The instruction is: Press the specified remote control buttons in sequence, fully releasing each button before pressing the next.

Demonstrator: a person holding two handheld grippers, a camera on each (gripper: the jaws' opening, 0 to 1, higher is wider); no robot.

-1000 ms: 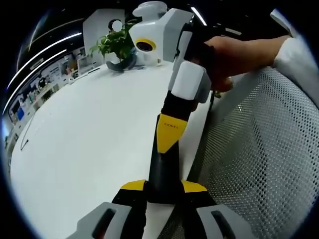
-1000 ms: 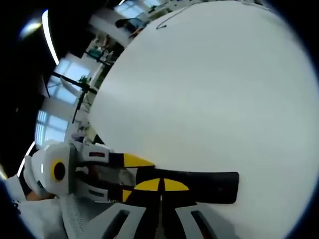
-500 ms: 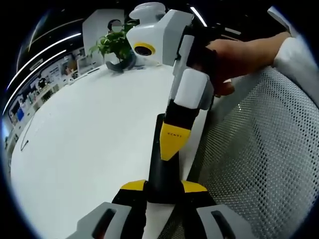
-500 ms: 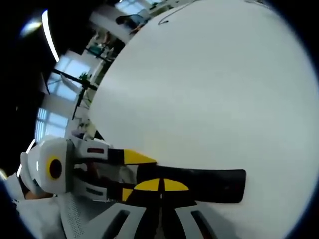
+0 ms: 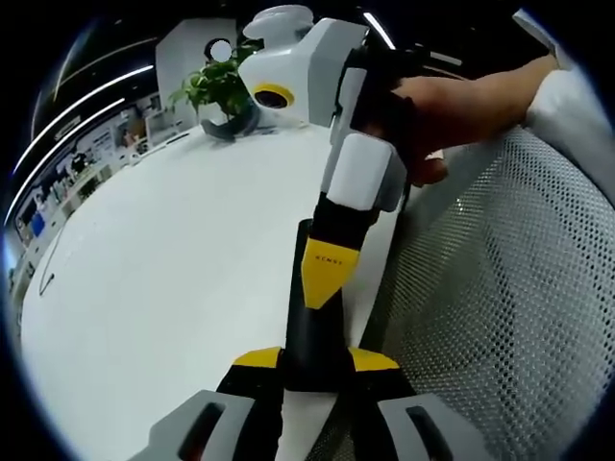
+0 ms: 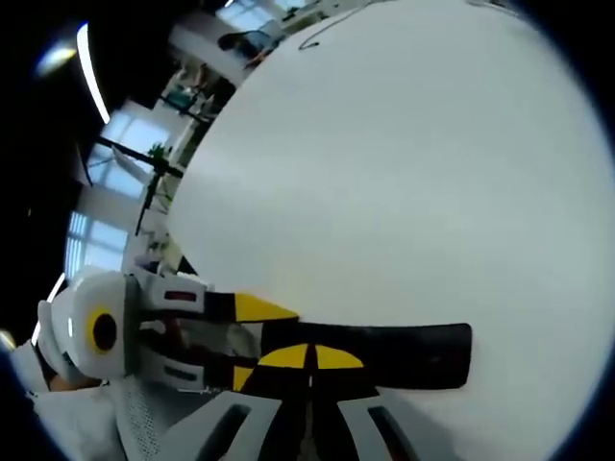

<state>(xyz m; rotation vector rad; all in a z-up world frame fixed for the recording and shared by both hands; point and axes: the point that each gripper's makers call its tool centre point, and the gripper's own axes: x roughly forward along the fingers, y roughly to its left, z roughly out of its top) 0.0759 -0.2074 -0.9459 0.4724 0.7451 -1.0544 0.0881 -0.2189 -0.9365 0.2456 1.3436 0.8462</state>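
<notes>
Both jaw pairs are reading closed, left gripper pinching the long black plastic remote control lying at the edge of the broad white table, right gripper tips pressing together onto it, leafy green potted plant sitting at the far side.

Remote control on table near its edge, left claw gripping its near end, right claw tips over it, plant at far side.

Closed yellow-tipped right gripper presses on a black remote, held by the left gripper, on a white table.
</notes>
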